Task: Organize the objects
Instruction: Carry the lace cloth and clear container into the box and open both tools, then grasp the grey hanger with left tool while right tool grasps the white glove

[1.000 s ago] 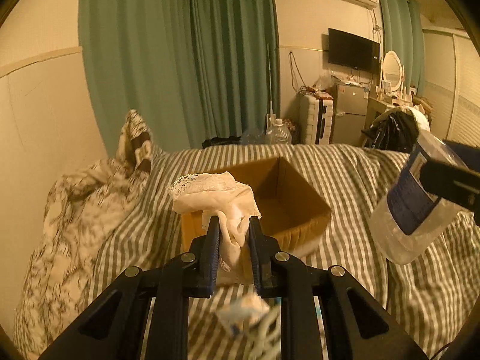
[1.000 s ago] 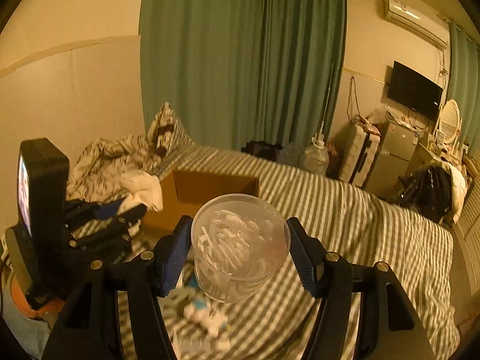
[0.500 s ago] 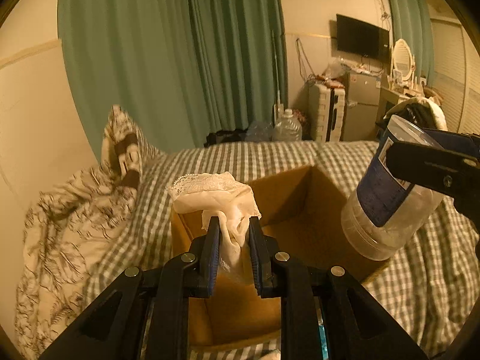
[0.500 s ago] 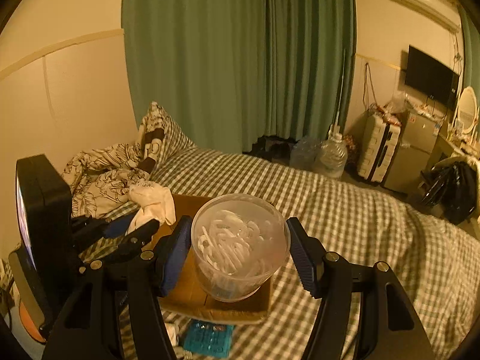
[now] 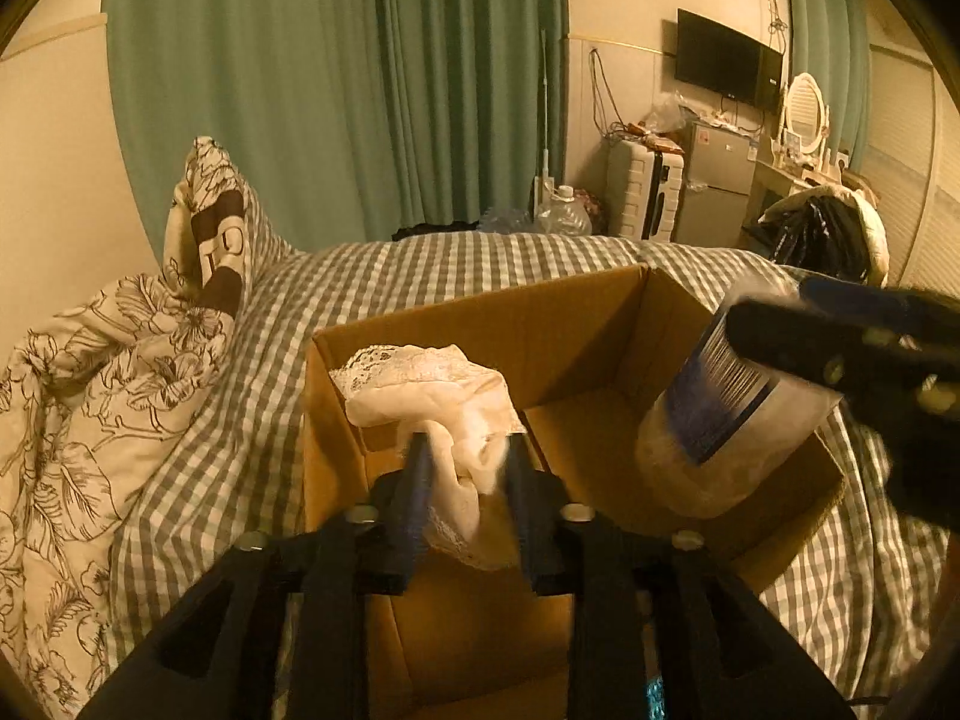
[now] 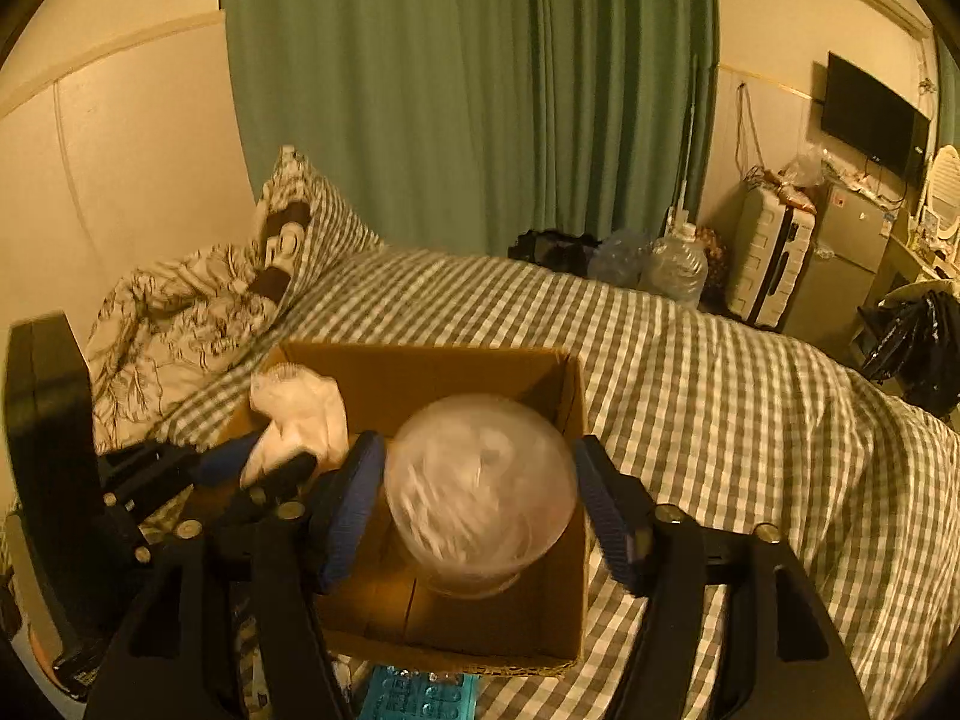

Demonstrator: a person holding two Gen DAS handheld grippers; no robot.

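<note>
An open cardboard box point(image 5: 492, 312) point(image 6: 570, 408) sits on the checked bed. My left gripper point(image 5: 465, 468) is over the box's left part; its fingers have parted and the cream lace cloth point(image 5: 432, 384) point(image 6: 306, 414) hangs loosely between them. My right gripper point(image 6: 480, 504) is over the box's right part, with a clear plastic jar point(image 6: 480, 492) point(image 5: 720, 420) bearing a blue label between its blue pads. The jar looks blurred and small gaps show beside it.
A floral duvet and pillow point(image 5: 120, 372) lie left of the box. A teal blister pack point(image 6: 420, 696) lies on the bed in front of the box. Green curtains, a suitcase point(image 5: 642, 192), a fridge and water bottles stand beyond the bed.
Both grippers moved forward and down over the box. The left fingers opened wider around the cloth. The jar has dropped lower into the box and the right pads have spread.
</note>
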